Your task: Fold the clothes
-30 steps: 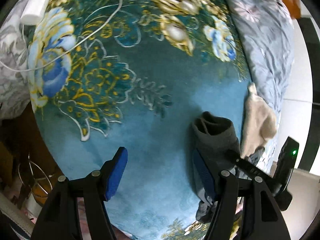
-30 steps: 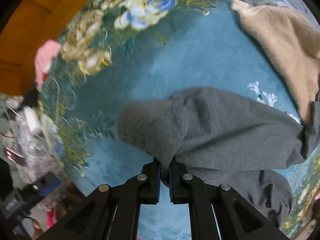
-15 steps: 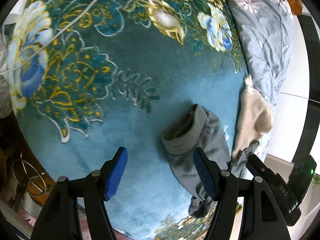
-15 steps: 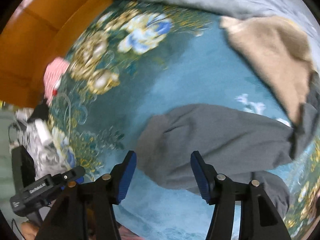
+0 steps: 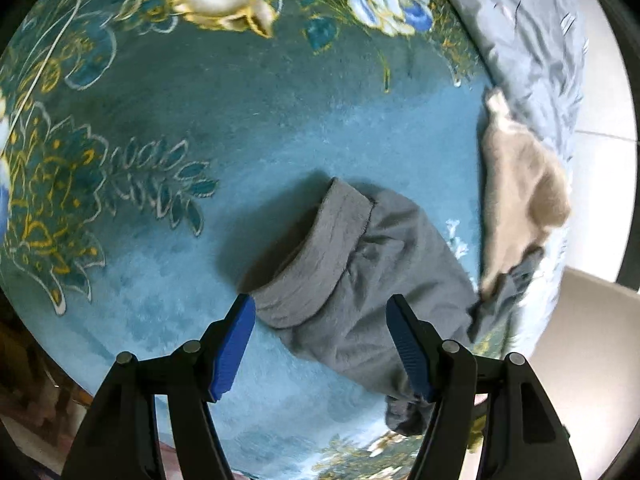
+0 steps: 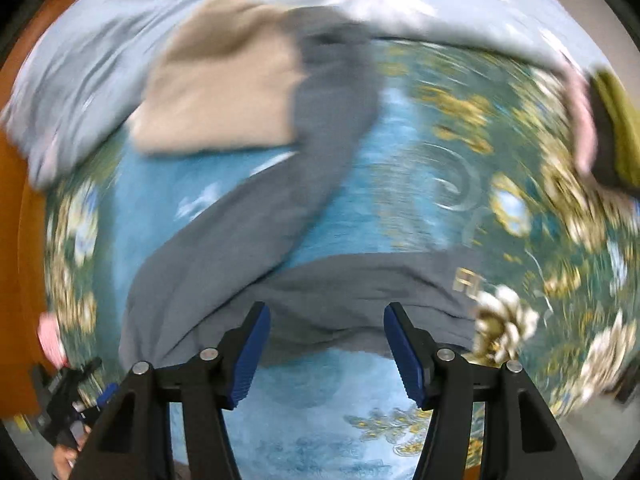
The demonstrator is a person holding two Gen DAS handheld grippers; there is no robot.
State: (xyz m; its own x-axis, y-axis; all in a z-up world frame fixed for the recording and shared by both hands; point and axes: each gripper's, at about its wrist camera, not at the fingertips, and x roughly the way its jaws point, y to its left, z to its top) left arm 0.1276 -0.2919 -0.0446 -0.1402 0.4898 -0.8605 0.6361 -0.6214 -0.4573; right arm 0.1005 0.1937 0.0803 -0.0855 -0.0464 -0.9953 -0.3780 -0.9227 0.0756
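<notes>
Two garments, grey [image 5: 360, 264] and beige [image 5: 516, 196], on blanket [image 5: 248, 120].

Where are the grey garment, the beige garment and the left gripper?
grey garment [image 5: 360, 264]: left wrist view, on its body below the cuff.
beige garment [image 5: 516, 188]: left wrist view, on its middle.
left gripper [image 5: 320, 344]: left wrist view, midway between the open blue fingertips.

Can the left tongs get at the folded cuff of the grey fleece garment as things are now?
Probably yes. The left tongs stand open above the grey fleece garment, whose folded cuff lies uncovered on the blue floral blanket, with nothing over it.
</notes>
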